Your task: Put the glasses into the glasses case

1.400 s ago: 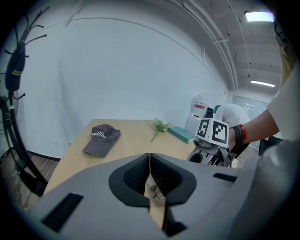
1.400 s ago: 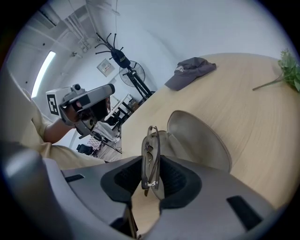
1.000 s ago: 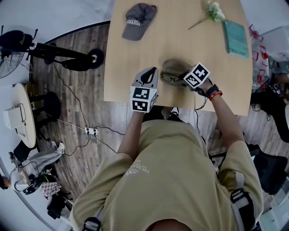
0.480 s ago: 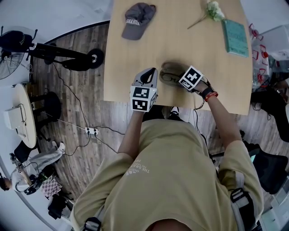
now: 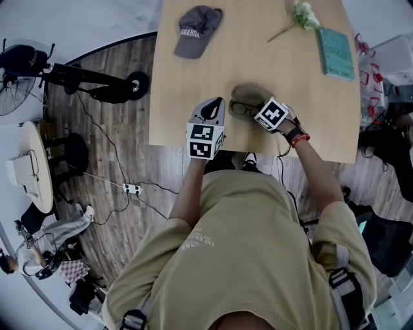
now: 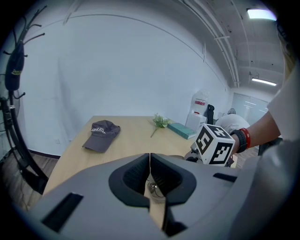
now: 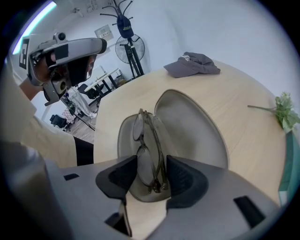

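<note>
The grey glasses case (image 7: 197, 126) lies open on the wooden table (image 5: 193, 77), lid raised. The folded glasses (image 7: 149, 150) rest in its lower half. My right gripper (image 7: 152, 164) points steeply down over them. Its jaws are opening, one on each side of the frame, and the pads are not pressing it. In the head view the right gripper (image 5: 253, 111) hangs over the case (image 5: 251, 92) and glasses (image 5: 239, 108). My left gripper (image 5: 218, 102) stays just left of the case near the table's front edge. Its jaws (image 6: 149, 161) are shut with nothing between them.
A dark cap (image 5: 197, 27) lies at the far left of the table. A flower sprig (image 5: 303, 16) and a teal book (image 5: 337, 53) sit at the far right. Off the table stand a fan and coat stand (image 7: 129, 44).
The right gripper's marker cube has shifted a little left and toward the near edge as the gripper tipped further down. The left gripper has not moved.
</note>
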`<state>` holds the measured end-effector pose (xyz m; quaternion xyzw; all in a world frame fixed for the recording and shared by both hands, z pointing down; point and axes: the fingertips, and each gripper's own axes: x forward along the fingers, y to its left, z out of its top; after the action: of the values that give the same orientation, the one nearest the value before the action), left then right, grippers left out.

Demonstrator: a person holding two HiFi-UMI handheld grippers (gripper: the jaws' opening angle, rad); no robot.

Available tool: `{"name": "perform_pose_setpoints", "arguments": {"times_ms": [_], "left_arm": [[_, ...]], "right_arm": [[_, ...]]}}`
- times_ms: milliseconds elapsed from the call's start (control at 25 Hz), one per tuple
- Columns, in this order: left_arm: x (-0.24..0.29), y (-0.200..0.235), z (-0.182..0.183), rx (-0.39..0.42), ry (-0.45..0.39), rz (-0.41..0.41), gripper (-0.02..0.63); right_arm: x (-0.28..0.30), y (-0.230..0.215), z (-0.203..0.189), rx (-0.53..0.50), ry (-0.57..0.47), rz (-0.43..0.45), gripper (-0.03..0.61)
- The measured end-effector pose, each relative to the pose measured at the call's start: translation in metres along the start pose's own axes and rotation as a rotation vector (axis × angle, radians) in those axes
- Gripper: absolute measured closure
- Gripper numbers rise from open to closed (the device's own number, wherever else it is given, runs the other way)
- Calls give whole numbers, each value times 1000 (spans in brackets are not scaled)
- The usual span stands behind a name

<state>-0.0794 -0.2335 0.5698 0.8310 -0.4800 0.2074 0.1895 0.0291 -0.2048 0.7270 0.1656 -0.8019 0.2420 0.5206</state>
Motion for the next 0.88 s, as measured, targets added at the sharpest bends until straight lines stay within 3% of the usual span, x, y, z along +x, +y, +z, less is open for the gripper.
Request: {"name": "perform_pose_setpoints", "arguments": {"times_ms": [240,520,880], "left_arm": [[-3,0,3,4,-8,-5,589],[-1,-7,8,13,-24,-15,589],[1,-11,29,21,-65,-29,589]], "right_arm": [[-8,-10,6,10,-30,-73,330],[-22,-17,3,39,-69,-115,330],[-66,-25,16,169,-207,-169,346]]}}
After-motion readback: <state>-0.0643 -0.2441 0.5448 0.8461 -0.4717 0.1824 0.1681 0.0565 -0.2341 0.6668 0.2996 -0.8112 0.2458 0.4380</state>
